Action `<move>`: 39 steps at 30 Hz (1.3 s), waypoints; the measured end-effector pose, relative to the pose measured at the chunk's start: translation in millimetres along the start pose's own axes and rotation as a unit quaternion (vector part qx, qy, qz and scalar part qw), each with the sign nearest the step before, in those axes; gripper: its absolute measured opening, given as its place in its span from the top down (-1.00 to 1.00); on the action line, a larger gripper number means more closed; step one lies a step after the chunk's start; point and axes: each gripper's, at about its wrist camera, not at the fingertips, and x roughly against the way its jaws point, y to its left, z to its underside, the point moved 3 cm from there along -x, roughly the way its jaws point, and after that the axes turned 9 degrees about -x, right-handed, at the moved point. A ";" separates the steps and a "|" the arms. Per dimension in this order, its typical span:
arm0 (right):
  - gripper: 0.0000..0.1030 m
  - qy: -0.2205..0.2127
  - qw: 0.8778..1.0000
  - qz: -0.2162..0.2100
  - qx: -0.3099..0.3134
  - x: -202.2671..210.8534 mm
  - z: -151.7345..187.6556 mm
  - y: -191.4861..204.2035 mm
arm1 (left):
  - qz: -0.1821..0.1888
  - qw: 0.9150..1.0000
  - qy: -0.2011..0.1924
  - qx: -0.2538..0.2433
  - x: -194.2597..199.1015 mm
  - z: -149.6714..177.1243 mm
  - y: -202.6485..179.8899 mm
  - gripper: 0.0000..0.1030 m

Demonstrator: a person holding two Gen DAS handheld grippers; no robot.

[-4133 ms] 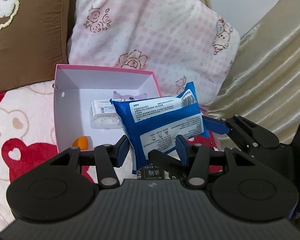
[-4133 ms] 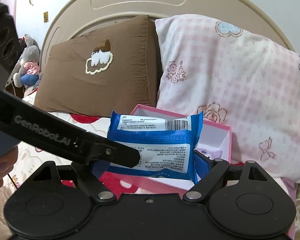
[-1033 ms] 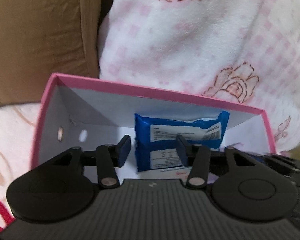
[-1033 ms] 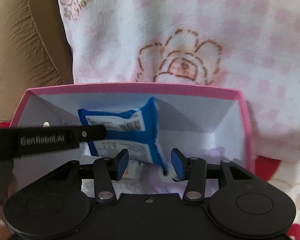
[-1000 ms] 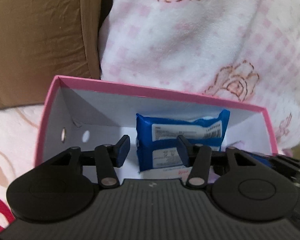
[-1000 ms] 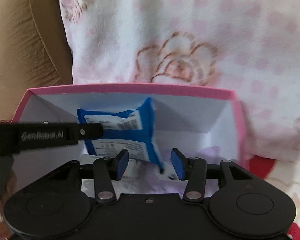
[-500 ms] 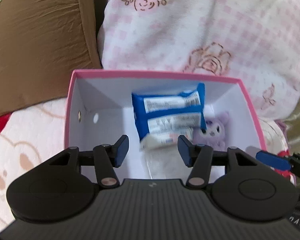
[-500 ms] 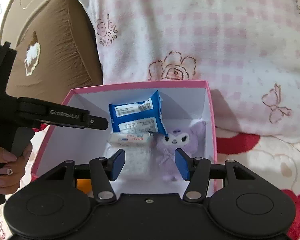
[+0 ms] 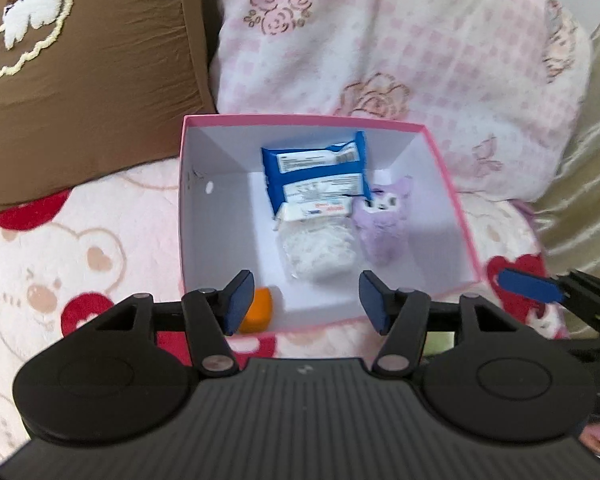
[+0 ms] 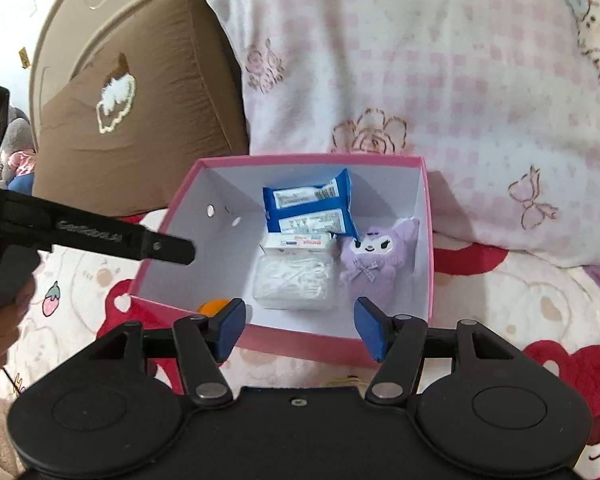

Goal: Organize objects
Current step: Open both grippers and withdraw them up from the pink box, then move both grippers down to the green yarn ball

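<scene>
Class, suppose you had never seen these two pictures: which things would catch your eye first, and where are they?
First the pink box on the bear-print blanket, open in the middle. Inside, a blue packet leans at the back wall, with a purple plush toy at its right. Behind stands a pink checked pillow.

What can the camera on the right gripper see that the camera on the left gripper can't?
Only the right wrist view shows the curved headboard, a grey stuffed toy at the far left, and the left gripper's finger reaching in from the left, with the hand holding it. Only the left wrist view shows the shiny gold fabric on the right and a blue pad of the right gripper. Both show the pink box holding the blue packet, the white pack, the purple plush and an orange thing, plus the brown pillow and pink pillow.
</scene>
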 end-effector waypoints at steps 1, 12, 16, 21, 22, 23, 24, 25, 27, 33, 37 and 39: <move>-0.34 -0.007 1.000 0.005 0.005 4.1 1.5 2.0 | 0.001 1.000 -0.003 0.004 8.4 2.7 0.4 -0.12; -0.55 -0.033 0.997 0.022 0.061 38.9 15.0 25.0 | -0.023 1.000 0.009 -0.012 62.0 32.0 -5.4 -0.17; -0.61 -0.038 0.996 0.018 0.077 58.6 19.8 28.1 | -0.021 0.999 0.008 -0.026 72.8 46.4 -17.3 -0.19; -0.75 -0.027 0.997 0.009 0.076 76.6 25.2 27.2 | -0.006 0.999 0.022 -0.039 81.5 67.7 -34.9 -0.19; -0.77 -0.024 0.997 0.004 0.080 79.5 27.1 27.4 | -0.005 0.999 0.022 -0.042 84.1 70.8 -37.9 -0.20; -0.78 -0.022 0.996 0.003 0.085 82.6 29.2 28.0 | -0.004 0.999 0.023 -0.046 86.4 73.5 -40.9 -0.22; -0.78 -0.021 0.996 0.001 0.090 85.6 31.5 28.8 | -0.004 0.998 0.024 -0.051 88.6 76.1 -43.8 -0.26; -0.78 -0.020 0.995 -0.001 0.094 88.3 33.9 29.4 | -0.003 0.998 0.026 -0.053 90.7 78.5 -45.8 -0.28; -0.78 -0.015 0.995 -0.007 0.097 92.1 38.1 28.8 | -0.001 0.998 0.032 -0.053 93.5 81.7 -48.1 -0.35; -0.78 0.001 0.995 -0.013 0.099 102.4 58.2 25.3 | 0.002 0.997 0.040 -0.068 99.6 90.2 -56.9 -0.45; -0.78 0.007 0.994 -0.009 0.111 109.9 72.9 23.3 | 0.012 0.996 0.050 -0.075 97.3 96.2 -60.5 -0.59; -0.78 0.009 0.993 -0.005 0.115 112.6 79.4 22.2 | 0.014 0.995 0.057 -0.078 94.6 99.5 -62.2 -0.64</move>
